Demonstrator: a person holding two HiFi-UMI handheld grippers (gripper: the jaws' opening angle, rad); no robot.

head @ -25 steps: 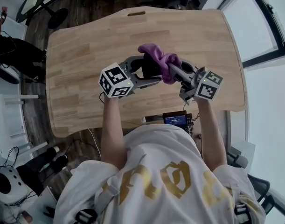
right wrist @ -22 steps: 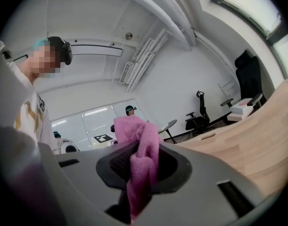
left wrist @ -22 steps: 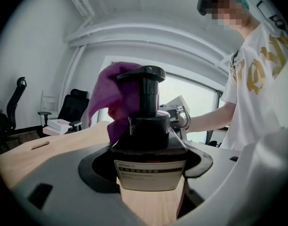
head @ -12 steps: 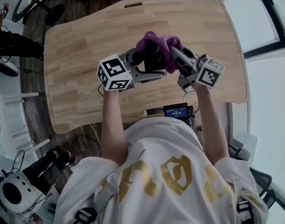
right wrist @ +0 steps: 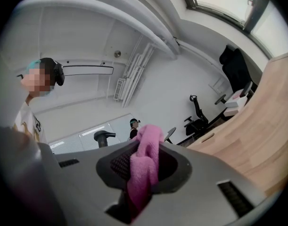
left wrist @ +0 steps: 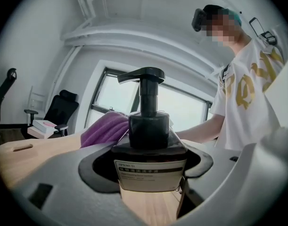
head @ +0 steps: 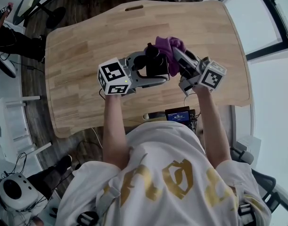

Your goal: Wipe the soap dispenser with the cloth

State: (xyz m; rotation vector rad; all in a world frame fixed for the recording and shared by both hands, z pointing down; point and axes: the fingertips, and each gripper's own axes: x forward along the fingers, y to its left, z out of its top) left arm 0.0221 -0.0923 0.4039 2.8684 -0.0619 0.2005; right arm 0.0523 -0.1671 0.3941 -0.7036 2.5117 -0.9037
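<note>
Over a pale wooden table (head: 87, 46), a person works two handheld grippers at the centre of the frame. At left, the left gripper (head: 158, 69) has its jaws clamped on the shoulders of the soap dispenser (left wrist: 149, 131), holding it upright above the tabletop. The bottle is dark, with a pale label across its front and a black pump whose spout points to the left in the left gripper view. Just to the right of it in the head view, up against the bottle's far side, bunches the purple cloth (head: 168, 45). The right gripper (head: 177, 55) has its jaws pinched shut on a fold of that cloth. The right gripper is the nearer one, so the wipe would likely run down the bottle's upright axis. Whether cloth and bottle actually touch is unclear.
</note>
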